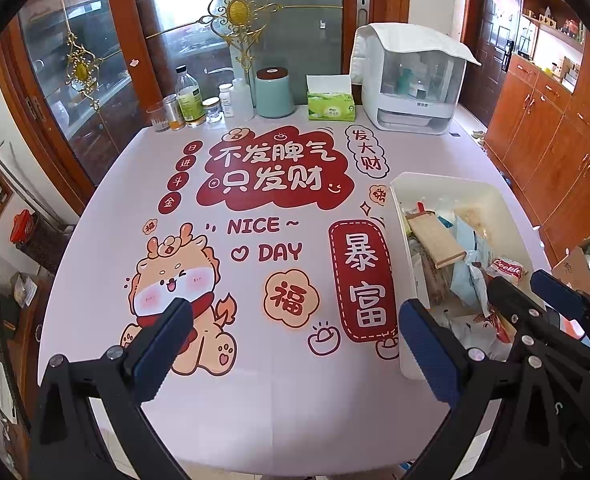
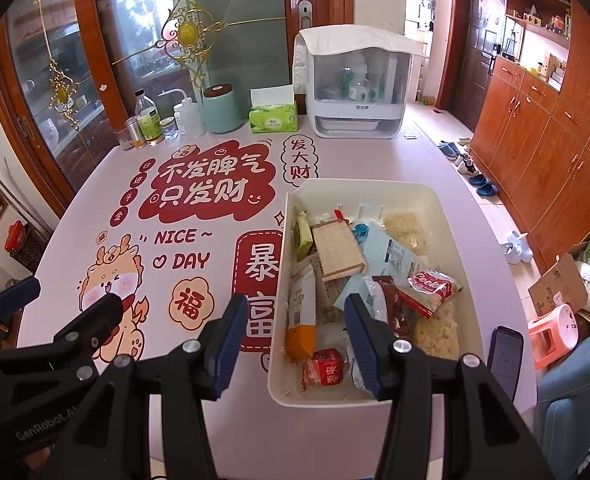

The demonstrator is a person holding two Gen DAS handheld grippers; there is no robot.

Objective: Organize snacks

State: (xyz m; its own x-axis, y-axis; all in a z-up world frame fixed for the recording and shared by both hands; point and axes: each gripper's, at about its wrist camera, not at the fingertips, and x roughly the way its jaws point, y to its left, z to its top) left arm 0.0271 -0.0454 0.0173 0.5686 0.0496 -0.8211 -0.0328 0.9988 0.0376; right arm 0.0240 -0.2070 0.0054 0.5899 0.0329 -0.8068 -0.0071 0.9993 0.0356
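**Right-wrist view: snacks all binned, table bare of packets**

Right-wrist camera shows our right gripper (image 2: pixel 295 340) hanging over the near left corner of the cream rectangular plastic bin (image 2: pixel 435 200), its blue-padded jaws spread wide and holding nothing. Inside lie the snacks in a loose heap: a tan wafer block (image 2: pixel 337 252), a red-and-white cookie packet (image 2: pixel 429 288), pale rice-cracker slabs (image 2: pixel 435 332) and a small red pouch (image 2: pixel 325 370). Our left gripper (image 1: pixel 295 344) hovers to the left over the pink printed tablecloth (image 1: pixel 255 380), jaws likewise wide apart and empty. We see no snack packet lying loose on the cloth; only bottles, a teal canister (image 1: pixel 275 92) and a green tissue box (image 1: pixel 330 106) line the far edge. We judge the gathering largely done, with any tidying of the jumbled heap inside the bin still to come.
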